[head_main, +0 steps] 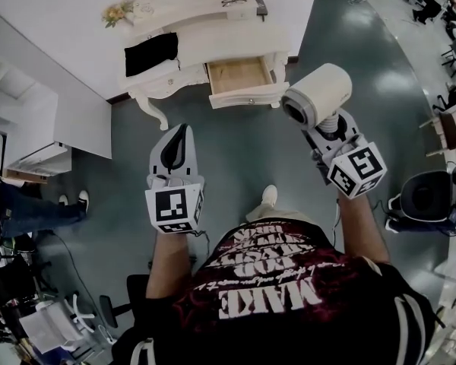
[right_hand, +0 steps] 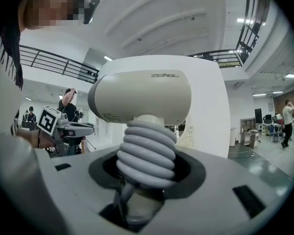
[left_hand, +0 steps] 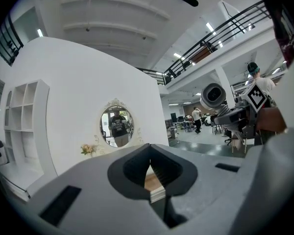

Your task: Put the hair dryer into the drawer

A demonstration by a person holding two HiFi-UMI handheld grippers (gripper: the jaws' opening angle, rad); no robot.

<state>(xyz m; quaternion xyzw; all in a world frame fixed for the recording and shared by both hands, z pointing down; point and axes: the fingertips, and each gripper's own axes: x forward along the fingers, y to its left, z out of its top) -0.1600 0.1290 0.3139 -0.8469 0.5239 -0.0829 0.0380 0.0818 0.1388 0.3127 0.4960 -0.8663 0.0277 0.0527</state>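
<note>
Grey-green polished floor [head_main: 235,158] runs bare from the person's shoe [head_main: 268,196] to a white dressing table [head_main: 213,36] at the upper centre of the head view. A white shelf unit [head_main: 30,128] bounds that stretch at the left edge, a dark chair [head_main: 429,196] at the right edge. Count: one drawer [head_main: 249,96], pulled out, wooden inside showing, front edge toward the person; one oval mirror [left_hand: 116,126]; one sprig of flowers [head_main: 118,12] on the tabletop; one cream hair dryer [head_main: 317,93]; two grippers. The hair dryer is held above the floor, just lower right of the drawer in the frame. The right gripper [head_main: 333,131] is clamped on its handle, which is wound with grey coiled cord. The left gripper [head_main: 182,130], centre-left, points at the table, jaws together with nothing between them.
</note>
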